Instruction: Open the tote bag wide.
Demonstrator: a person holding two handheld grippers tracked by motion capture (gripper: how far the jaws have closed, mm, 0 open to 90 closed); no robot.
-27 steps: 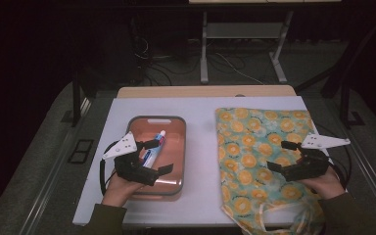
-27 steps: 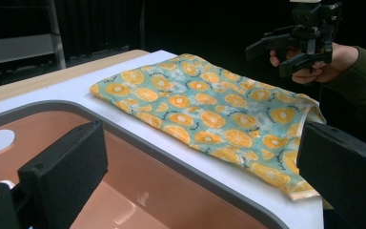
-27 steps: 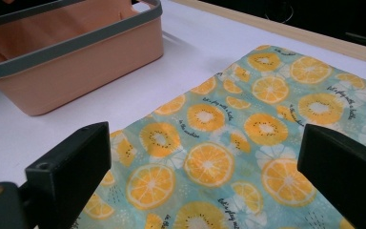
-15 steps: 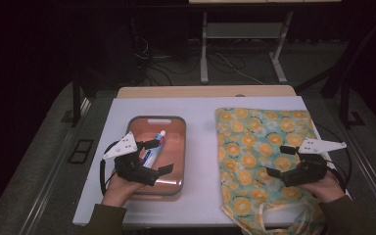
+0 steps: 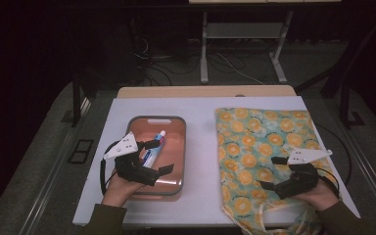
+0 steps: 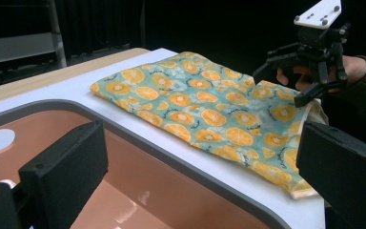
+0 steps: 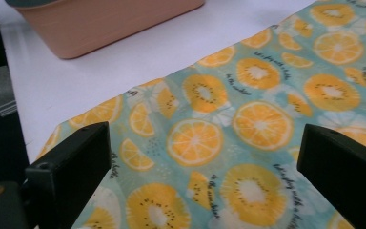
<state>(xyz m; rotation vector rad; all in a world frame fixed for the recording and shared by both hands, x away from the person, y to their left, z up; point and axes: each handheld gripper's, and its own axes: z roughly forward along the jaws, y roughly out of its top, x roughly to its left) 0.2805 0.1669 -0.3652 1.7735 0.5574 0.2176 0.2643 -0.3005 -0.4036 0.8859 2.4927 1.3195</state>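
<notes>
your right gripper [image 5: 275, 172] hangs jaws apart over the fruit-print bag [image 5: 254, 147]; left gripper [image 5: 159, 156] likewise above the tray [image 5: 178, 147]; risk: pinching both fabric layers shut

Dim room, dark surroundings, table evenly lit, soft shadows, slight close-up blur

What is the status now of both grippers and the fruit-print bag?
Left gripper open above pink tray, toothpaste tube inside. Right gripper open over fruit-print bag, not gripping. Bag flat on table. Nothing in the way.
</notes>
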